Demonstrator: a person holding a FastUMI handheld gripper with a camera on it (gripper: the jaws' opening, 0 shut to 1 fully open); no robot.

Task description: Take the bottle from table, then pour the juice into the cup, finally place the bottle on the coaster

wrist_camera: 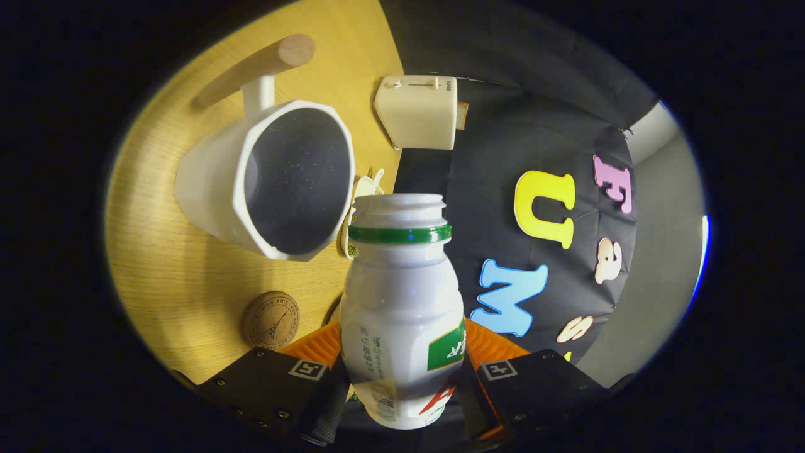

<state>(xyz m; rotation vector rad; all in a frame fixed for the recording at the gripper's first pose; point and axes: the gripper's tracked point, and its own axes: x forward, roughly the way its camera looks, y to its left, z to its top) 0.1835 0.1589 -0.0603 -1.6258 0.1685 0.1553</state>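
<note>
Gripper [402,384] clamped on white bottle [402,314], both fingers pressing its sides. Bottle's long axis along fingers, uncapped green-ringed mouth toward 12 o'clock, white cup [277,179] at 10 o'clock, coaster [270,319] on desk [170,277] at 9.

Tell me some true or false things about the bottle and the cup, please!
1. The gripper holds the bottle between its fingers. True.
2. The bottle has its cap on. False: the neck is open, with just a green ring below it.
3. The cup is brimming with juice. False: its inside looks empty.
4. The cup has a wooden handle. True.
5. The bottle stands on the round coaster. False: the coaster lies bare on the table, beside the fingers.
</note>
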